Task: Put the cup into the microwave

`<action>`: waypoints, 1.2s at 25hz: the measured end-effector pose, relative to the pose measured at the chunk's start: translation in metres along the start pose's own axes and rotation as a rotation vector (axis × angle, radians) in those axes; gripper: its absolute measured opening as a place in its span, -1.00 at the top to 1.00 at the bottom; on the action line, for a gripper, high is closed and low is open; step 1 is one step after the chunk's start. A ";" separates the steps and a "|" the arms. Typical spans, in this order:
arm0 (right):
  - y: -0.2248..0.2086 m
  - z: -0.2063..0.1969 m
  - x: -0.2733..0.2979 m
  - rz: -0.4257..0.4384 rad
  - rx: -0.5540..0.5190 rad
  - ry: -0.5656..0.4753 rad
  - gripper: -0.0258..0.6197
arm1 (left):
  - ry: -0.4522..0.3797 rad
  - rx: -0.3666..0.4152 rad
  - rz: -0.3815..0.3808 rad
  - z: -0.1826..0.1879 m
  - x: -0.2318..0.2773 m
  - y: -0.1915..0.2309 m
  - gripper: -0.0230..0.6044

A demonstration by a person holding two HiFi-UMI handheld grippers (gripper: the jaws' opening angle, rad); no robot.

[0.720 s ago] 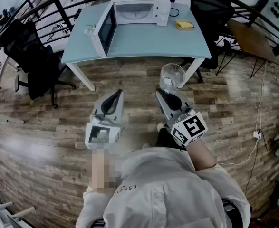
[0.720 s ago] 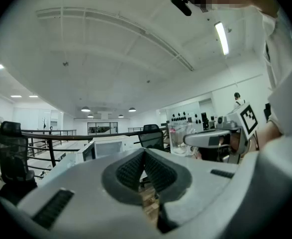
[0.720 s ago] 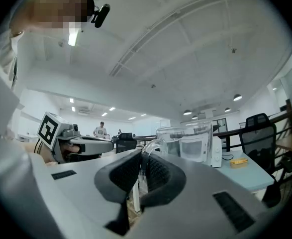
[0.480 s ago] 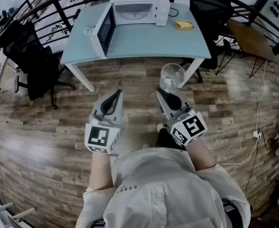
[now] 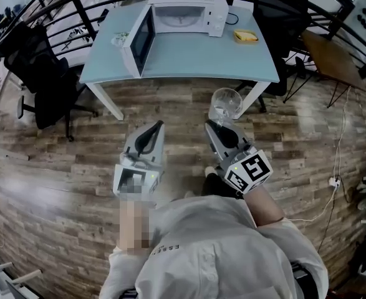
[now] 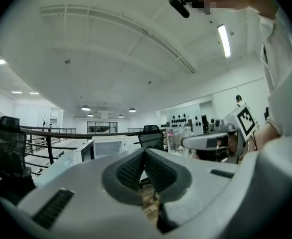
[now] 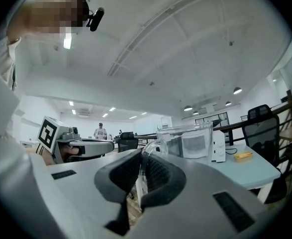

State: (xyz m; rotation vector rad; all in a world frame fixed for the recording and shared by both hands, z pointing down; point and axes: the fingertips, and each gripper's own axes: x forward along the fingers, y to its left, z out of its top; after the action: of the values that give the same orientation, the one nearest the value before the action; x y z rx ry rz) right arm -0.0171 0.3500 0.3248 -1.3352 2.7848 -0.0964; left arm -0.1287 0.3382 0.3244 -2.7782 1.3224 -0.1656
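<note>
1. Right tool [image 5: 216,122]: jaws clamped on the handle of the clear cup [image 5: 226,103], held well short of the microwave [image 5: 186,12].
2. Left tool [image 5: 155,125]: jaws together, nothing between them.
3. Microwave stands on the counter [image 5: 201,58], door open.
4. Shirt [image 5: 201,248] lettering reads "ESSEN".

Pale short-sleeved shirt [image 5: 223,254]; grey right gripper [image 5: 214,124], black-and-white marker cube [image 5: 249,171]

right gripper [image 7: 142,156]: jaws pinched tight on the cup's handle, pads right on it
cup [image 7: 180,139]: clear glass, upright, just past the jaw tips
microwave [image 7: 208,144]: white, behind the cup, partly seen through the glass
table [image 7: 247,172]: pale blue, microwave on it, little yellow thing [image 7: 243,156] beside it
left gripper [image 7: 108,145]: off to the left, marker cube showing
</note>
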 end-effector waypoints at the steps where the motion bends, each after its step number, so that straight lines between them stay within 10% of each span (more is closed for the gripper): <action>1: -0.003 -0.001 0.002 0.004 0.003 0.005 0.86 | 0.001 -0.002 0.003 -0.001 0.002 0.001 0.92; 30: -0.297 0.018 0.229 0.290 0.015 0.034 0.86 | 0.055 -0.010 0.269 0.010 0.309 0.143 0.92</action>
State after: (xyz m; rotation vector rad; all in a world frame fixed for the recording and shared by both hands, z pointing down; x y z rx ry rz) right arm 0.0716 -0.0145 0.3256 -0.9210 2.9626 -0.1280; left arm -0.0442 0.0083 0.3220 -2.5857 1.6957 -0.2223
